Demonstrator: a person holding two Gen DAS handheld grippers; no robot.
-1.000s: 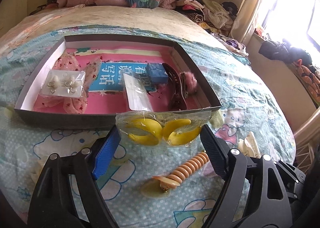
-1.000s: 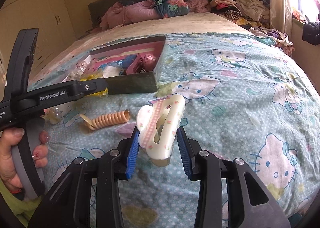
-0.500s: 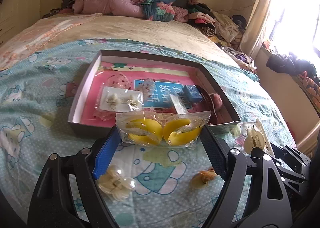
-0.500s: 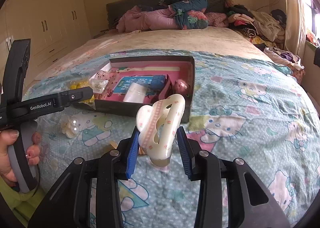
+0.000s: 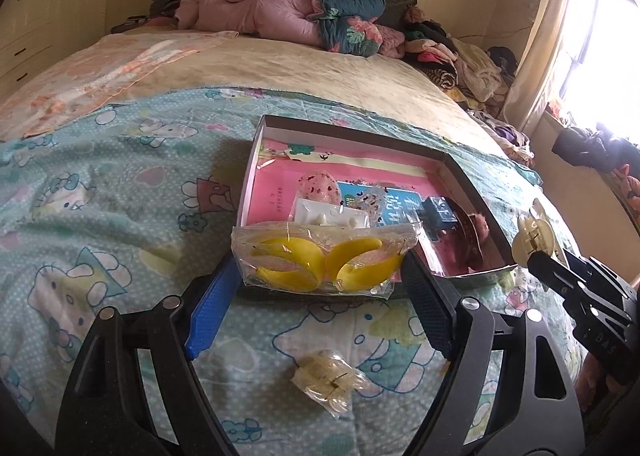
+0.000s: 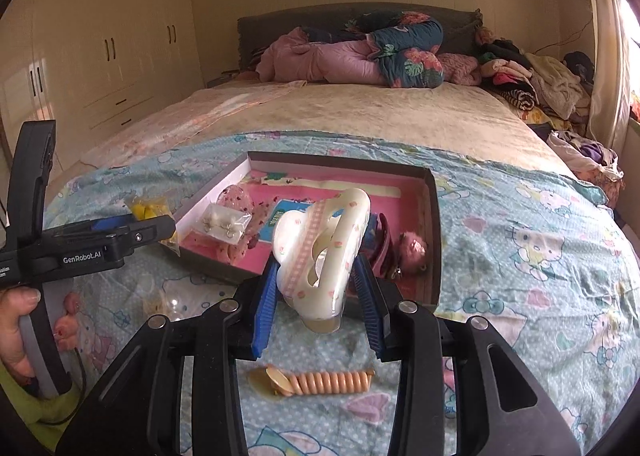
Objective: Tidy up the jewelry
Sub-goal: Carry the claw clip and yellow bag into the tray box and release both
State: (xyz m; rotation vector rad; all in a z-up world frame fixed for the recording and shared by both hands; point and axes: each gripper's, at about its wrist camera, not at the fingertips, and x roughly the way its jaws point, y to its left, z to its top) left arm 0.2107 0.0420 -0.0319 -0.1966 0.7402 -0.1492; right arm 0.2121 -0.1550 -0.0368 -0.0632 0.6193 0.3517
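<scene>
Both hand-held grippers have risen and advanced toward the tray; left hand-held gripper, jaws wide, clamps the yellow earring packet at the tray's near edge; right hand-held gripper pinches the cream hair claw over the tray's near wall; deposit appears imminent.

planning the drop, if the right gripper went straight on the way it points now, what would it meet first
Probably the near wall of the box. The right gripper, shut on the white hair claw, points at it; its height is unclear, so it might pass above.
</scene>
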